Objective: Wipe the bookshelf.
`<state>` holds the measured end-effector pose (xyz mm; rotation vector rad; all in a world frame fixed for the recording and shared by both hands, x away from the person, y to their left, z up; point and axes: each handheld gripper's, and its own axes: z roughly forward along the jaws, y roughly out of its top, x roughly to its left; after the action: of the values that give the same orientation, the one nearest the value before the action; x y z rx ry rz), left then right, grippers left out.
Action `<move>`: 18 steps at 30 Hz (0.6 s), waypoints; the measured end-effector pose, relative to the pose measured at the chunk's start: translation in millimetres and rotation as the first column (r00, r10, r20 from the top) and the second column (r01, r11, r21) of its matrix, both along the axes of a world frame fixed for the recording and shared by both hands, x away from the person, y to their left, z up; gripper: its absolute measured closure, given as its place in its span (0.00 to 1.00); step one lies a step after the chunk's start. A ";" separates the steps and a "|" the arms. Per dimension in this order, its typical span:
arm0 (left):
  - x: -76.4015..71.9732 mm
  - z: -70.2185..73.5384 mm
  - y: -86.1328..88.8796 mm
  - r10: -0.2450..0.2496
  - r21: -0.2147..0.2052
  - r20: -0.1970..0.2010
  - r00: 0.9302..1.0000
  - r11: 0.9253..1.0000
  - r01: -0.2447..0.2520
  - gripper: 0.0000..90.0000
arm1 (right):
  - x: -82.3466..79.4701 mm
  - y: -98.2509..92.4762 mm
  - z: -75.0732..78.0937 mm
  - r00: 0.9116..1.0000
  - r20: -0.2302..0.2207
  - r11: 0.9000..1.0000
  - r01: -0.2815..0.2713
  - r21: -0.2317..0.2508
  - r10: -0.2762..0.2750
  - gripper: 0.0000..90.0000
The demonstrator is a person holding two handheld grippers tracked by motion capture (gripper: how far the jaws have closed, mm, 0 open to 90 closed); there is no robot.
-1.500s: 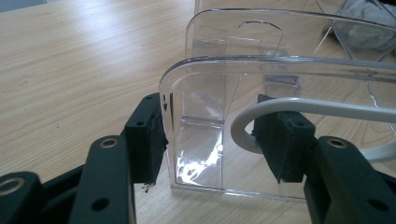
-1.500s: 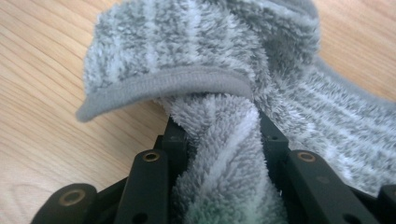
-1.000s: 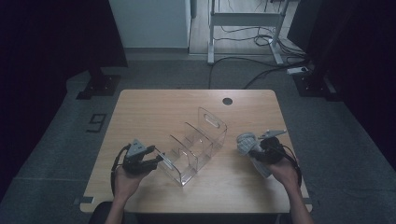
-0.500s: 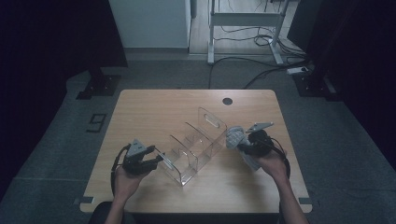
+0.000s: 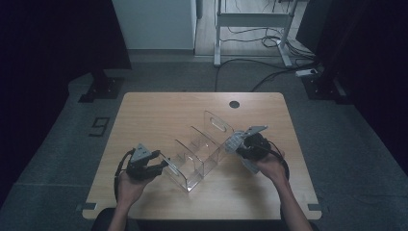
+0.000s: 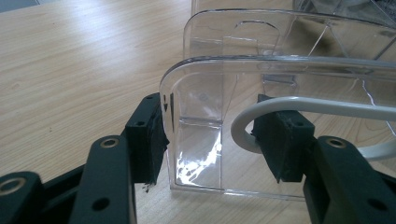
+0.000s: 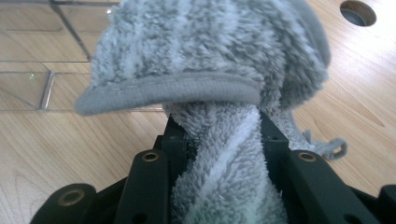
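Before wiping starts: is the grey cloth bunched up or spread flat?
Bunched up. The grey cloth is pinched into a wad between the right gripper's jaws, off the table.

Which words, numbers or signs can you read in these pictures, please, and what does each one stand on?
"9": a dark figure on the grey floor left of the table, read from the high view; it could also be a mark of that shape.
Two small dark arrow-like marks on the edge of the clear plastic organiser, in the left gripper view: too small to read.
No other text is legible.
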<state>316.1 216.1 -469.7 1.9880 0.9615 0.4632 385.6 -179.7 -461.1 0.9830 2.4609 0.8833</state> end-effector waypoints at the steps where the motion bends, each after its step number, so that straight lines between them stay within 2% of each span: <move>1: 0.1 0.0 0.0 -0.001 0.000 0.000 1.000 1.000 0.001 0.50 | -0.8 1.5 0.2 1.000 -0.003 1.000 -0.006 -0.002 0.006 0.71; 8: -0.4 -0.1 -0.7 0.001 -0.001 0.001 1.000 1.000 -0.001 0.50 | -9.0 13.8 2.6 0.998 0.008 0.998 -0.056 -0.024 0.056 0.71; 18: -0.8 -0.1 -1.2 0.003 0.000 0.001 1.000 1.000 -0.003 0.50 | -21.3 27.8 3.2 0.993 0.004 0.992 -0.121 -0.025 0.121 0.71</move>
<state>315.2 214.9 -469.8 1.9865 0.9646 0.4656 364.4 -151.8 -458.0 0.8296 2.5426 0.8898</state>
